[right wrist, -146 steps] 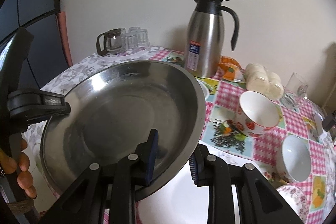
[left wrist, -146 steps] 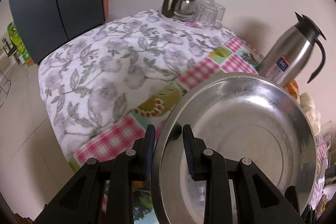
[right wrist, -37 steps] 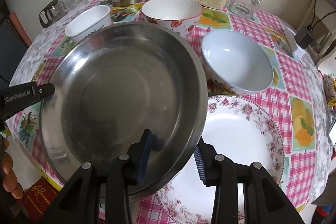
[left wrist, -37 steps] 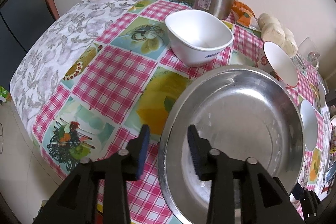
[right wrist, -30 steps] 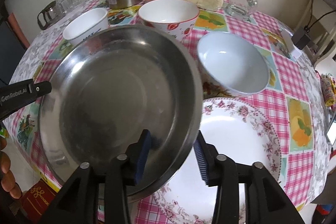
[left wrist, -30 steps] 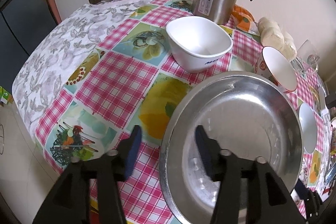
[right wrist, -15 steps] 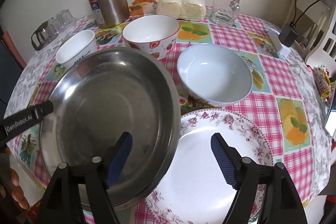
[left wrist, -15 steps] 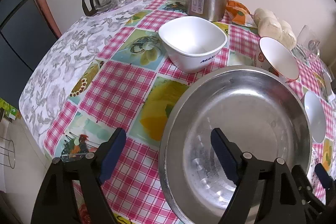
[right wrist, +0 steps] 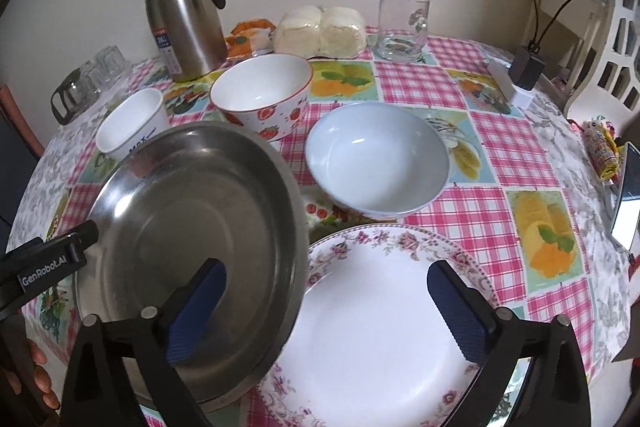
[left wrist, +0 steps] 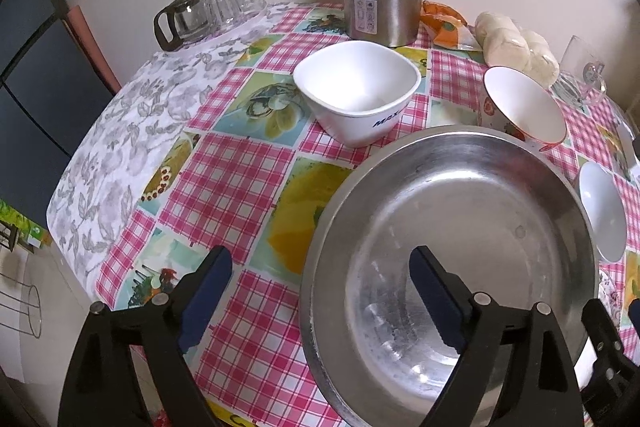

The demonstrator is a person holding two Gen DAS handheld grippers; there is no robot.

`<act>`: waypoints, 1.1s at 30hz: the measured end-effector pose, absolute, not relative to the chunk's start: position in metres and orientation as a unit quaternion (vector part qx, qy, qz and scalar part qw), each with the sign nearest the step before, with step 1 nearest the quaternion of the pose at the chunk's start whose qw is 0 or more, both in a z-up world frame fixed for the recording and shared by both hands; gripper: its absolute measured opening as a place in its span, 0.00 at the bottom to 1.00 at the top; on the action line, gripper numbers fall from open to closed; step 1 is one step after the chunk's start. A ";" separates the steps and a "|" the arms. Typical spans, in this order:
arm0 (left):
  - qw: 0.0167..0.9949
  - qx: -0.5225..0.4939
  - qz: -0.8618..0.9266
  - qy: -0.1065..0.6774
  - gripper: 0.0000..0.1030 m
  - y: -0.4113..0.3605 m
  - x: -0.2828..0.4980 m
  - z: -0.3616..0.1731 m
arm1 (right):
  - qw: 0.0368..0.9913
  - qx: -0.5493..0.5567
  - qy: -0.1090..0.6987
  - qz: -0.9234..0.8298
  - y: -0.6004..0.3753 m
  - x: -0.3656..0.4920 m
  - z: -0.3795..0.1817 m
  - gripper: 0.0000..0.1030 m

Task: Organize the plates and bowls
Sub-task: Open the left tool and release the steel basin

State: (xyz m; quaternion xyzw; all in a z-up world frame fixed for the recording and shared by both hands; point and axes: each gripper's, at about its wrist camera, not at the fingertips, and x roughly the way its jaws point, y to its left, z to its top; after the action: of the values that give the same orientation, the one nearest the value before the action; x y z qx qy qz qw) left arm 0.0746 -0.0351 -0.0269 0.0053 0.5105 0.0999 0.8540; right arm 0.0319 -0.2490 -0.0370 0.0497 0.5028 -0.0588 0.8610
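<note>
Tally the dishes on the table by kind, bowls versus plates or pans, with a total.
Bowls: 3 (square white bowl, strawberry bowl, pale blue bowl)
Flat dishes: 2 (steel pan, floral plate)
Total: 5

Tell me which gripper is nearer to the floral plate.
Right. The right gripper stands open directly over the floral plate, one finger above its middle. The left gripper, also open, straddles the far rim of the steel pan, the pan lying between it and the plate.
</note>
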 end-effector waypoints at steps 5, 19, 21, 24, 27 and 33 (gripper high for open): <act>0.857 0.010 0.093 0.506 0.88 -0.042 0.072 -0.024 | 0.867 0.064 0.490 -0.067 -0.263 0.028 -0.030 1.00; 0.875 0.030 0.004 0.484 0.94 -0.094 0.059 -0.011 | 0.854 0.106 0.491 -0.134 -0.327 0.010 -0.032 1.00; 0.873 0.035 -0.015 0.486 0.94 -0.104 0.056 -0.012 | 0.847 0.120 0.496 -0.149 -0.341 0.006 -0.037 1.00; 0.872 0.042 -0.040 0.486 0.94 -0.119 0.051 -0.012 | 0.835 0.147 0.501 -0.174 -0.364 -0.002 -0.045 1.00; 0.870 0.052 -0.062 0.487 0.94 -0.133 0.045 -0.014 | 0.821 0.167 0.509 -0.194 -0.383 -0.010 -0.054 1.00; 0.860 0.054 -0.107 0.497 0.95 -0.159 0.036 -0.021 | 0.796 0.190 0.531 -0.221 -0.406 -0.021 -0.072 1.00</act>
State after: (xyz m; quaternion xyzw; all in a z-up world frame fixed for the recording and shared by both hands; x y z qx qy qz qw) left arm 0.0355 -0.1589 -0.0208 0.0539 0.4968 -0.1068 0.8596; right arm -0.0205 -0.4059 -0.0719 0.1904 0.5305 -0.2208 0.7960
